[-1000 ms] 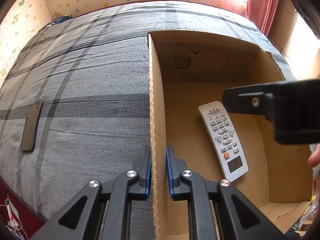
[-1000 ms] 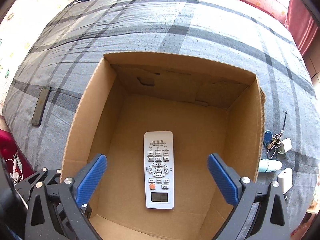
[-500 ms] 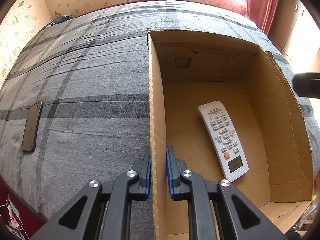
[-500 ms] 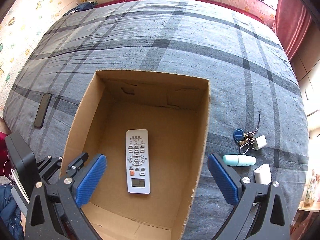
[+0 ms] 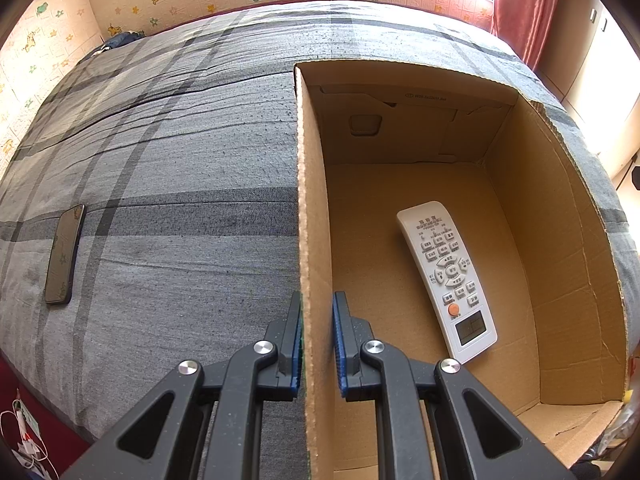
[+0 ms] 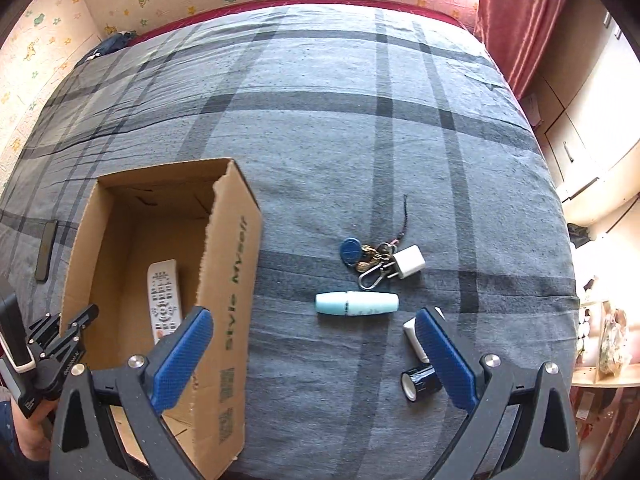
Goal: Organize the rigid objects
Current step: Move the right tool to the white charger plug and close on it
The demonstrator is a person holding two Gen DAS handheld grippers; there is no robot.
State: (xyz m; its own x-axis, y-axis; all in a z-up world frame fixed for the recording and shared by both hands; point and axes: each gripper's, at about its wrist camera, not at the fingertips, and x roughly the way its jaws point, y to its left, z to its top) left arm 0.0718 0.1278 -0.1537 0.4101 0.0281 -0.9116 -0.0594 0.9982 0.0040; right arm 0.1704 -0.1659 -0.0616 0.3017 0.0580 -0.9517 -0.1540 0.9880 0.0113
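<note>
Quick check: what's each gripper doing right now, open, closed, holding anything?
Left gripper: shut on the cardboard box wall.
Right gripper: open, holding nothing.

My right fingers [image 6: 448, 354] cover most of the white block [image 6: 412, 334] and one end of the black roll [image 6: 418, 380]. Left of them, the box wall [image 6: 230, 280] hides the remote's [image 6: 164, 292] side. The keys [image 6: 372, 260] are too small to count.
</note>
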